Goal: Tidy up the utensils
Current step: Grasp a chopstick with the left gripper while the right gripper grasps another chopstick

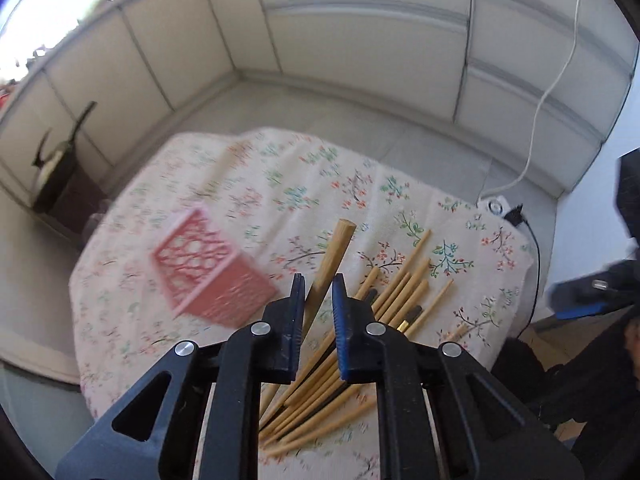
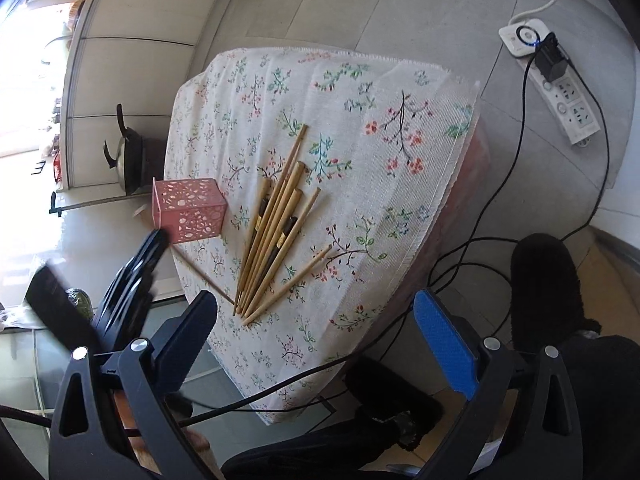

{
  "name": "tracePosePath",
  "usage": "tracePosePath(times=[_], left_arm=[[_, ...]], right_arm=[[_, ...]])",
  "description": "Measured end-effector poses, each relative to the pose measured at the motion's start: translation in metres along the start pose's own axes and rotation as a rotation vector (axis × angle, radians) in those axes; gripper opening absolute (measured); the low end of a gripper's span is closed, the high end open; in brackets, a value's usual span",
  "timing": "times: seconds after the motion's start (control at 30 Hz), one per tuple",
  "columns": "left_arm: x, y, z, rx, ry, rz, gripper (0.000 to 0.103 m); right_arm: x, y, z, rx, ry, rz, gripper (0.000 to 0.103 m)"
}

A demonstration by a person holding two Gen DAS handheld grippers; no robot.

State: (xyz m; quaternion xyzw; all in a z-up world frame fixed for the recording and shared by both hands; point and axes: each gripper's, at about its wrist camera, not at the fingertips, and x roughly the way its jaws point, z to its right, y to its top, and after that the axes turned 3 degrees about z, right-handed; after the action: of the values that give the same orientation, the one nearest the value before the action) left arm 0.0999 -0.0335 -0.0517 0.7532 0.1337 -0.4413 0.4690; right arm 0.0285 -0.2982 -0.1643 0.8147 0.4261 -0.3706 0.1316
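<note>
A: What do we have between the fingers of the left gripper [image 1: 318,286]?

B: One wooden chopstick [image 1: 334,256], clenched between the two pads. Its long axis runs along our line of sight, the blunt end pointing up and away from the gripper, the thin end slanting back down under the left finger.

A: And the rest of them?

B: We see the pile of chopsticks [image 2: 276,236] lying fanned on the floral cloth [image 2: 360,92] of the table, just below and to the right of the left gripper. Their thin tips gather at the near end and the thick ends spread away from us. A couple of dark ones are mixed in.

A: The holder?

B: The pink perforated box [image 2: 188,208] stands to the left of the pile, ahead and left of the left gripper.

A: Our right gripper [image 2: 320,328]?

B: Released, fingers wide apart, nothing between them, hanging back from the near edge of the table.
</note>
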Motion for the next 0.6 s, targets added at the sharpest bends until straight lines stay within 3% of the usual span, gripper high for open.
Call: tracePosePath(times=[0.17,0.3,0.43,0.6], left_arm=[[-0.077,-0.032,-0.032,-0.134,0.06,0.138,0.008],[-0.122,-0.057,-0.056,-0.239,0.1,0.245,0.007],[-0.159,-0.072,-0.07,-0.309,0.115,0.352,0.007],[-0.182,-0.08,-0.077,-0.333,0.112,0.435,0.007]], right_arm=[[0.01,-0.016,-0.029,-0.148,-0.081,0.041,0.085],[0.037,-0.024,-0.022,0.012,-0.064,-0.022,0.066],[0.061,-0.025,-0.031,0.081,-0.135,0.027,0.042],[0.077,-0.022,-0.046,0.097,-0.25,0.125,0.038]])
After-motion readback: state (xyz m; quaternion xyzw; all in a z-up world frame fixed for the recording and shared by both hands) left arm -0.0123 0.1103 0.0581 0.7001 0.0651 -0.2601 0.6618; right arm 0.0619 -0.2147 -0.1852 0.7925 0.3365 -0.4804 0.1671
